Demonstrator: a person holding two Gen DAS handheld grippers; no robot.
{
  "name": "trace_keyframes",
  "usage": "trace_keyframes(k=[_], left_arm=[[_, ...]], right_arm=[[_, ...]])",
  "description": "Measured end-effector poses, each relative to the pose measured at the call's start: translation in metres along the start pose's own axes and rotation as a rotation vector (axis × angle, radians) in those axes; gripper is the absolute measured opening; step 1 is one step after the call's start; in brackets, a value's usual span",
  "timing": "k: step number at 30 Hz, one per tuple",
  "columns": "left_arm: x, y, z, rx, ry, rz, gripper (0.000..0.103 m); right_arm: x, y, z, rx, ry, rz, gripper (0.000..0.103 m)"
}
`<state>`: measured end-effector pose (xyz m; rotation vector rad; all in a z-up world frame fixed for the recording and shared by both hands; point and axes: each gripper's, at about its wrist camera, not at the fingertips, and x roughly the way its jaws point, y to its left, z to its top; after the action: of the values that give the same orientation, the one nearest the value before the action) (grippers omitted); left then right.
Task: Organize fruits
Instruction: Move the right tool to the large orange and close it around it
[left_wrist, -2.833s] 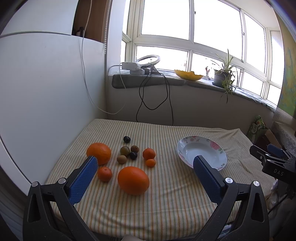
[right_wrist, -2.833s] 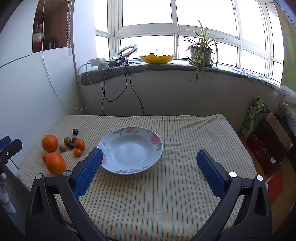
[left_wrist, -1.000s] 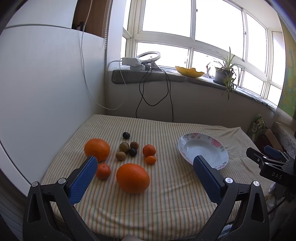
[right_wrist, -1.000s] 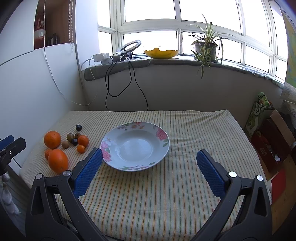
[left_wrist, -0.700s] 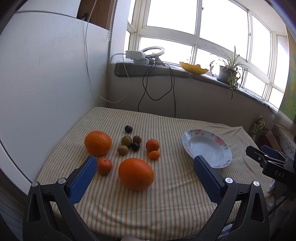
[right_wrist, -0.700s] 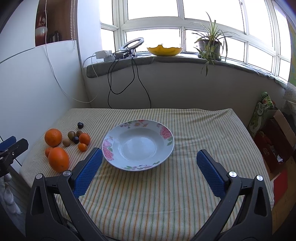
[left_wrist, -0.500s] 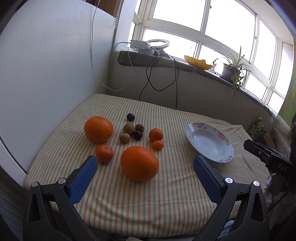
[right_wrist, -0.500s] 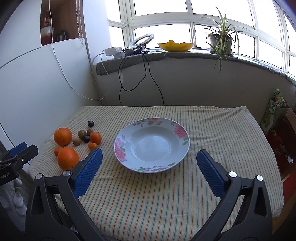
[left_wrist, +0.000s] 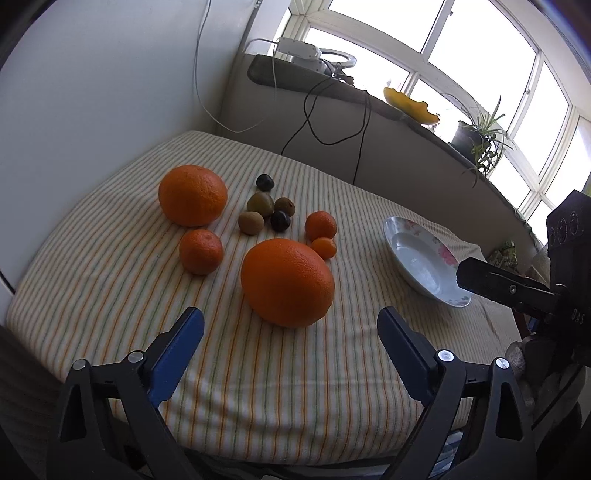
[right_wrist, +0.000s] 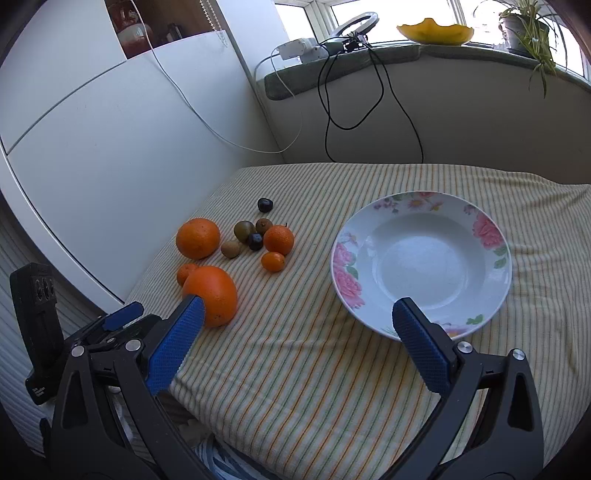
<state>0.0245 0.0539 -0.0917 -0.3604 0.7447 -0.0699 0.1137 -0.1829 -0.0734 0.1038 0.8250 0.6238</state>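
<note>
- the left gripper (left_wrist: 290, 325) has its blue-padded jaws spread wide and holds nothing; it sits low over the near edge of the yellow-striped cloth-covered table (left_wrist: 258, 387).
- straight ahead of it, just beyond the gap between the fingers, lies the big round orange nearest the claw (left_wrist: 287, 282), not touching either pad.
- further ahead and to its left: a small tangerine (left_wrist: 201, 252), then a second large orange (left_wrist: 192, 195) behind that.
- ahead, past the big orange, a tight cluster of small brown-green kiwis and dark plums (left_wrist: 266, 212), with two small mandarins (left_wrist: 320, 226) just to the right of them (one smaller, nearly touching the big orange).
- far to the claw's right sits the white floral-rimmed ceramic plate (left_wrist: 406, 236), with no fruit on it.
- the right gripper (right_wrist: 295, 314) is also spread wide and empty; the plate rim (right_wrist: 343, 273) lies just ahead of its right finger, and the fruit lies ahead to its left.
</note>
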Motion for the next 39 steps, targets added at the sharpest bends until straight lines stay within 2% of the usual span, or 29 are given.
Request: trace_keyframes(k=[6, 11, 15, 18, 22, 26, 28, 30, 36, 39], left_arm=[[0.008, 0.001, -0.001, -0.012, 0.007, -0.01, 0.094], [0.016, 0.004, -0.001, -0.016, 0.024, -0.023, 0.088], [0.022, 0.008, -0.001, -0.031, 0.031, -0.029, 0.087], [0.027, 0.009, -0.001, -0.034, 0.036, -0.033, 0.083], [0.032, 0.012, -0.001, -0.04, 0.041, -0.037, 0.083], [0.038, 0.014, -0.001, -0.052, 0.047, -0.045, 0.082], [0.041, 0.015, 0.0, -0.057, 0.05, -0.046, 0.075], [0.044, 0.016, 0.001, -0.061, 0.054, -0.048, 0.073], [0.049, 0.017, 0.001, -0.068, 0.058, -0.073, 0.07], [0.049, 0.015, 0.002, -0.063, 0.06, -0.081, 0.065]], right_arm=[[0.035, 0.023, 0.008, -0.061, 0.102, 0.085, 0.103], [0.064, 0.027, 0.016, -0.052, 0.171, 0.123, 0.103], [0.087, 0.032, 0.022, -0.045, 0.235, 0.187, 0.103], [0.102, 0.034, 0.024, -0.047, 0.277, 0.198, 0.098], [0.123, 0.034, 0.026, -0.022, 0.331, 0.222, 0.089], [0.136, 0.039, 0.026, -0.02, 0.362, 0.251, 0.088], [0.141, 0.043, 0.025, -0.026, 0.376, 0.262, 0.088], [0.144, 0.047, 0.024, -0.045, 0.383, 0.259, 0.088], [0.147, 0.051, 0.025, -0.05, 0.402, 0.27, 0.081], [0.149, 0.053, 0.025, -0.042, 0.424, 0.304, 0.071]])
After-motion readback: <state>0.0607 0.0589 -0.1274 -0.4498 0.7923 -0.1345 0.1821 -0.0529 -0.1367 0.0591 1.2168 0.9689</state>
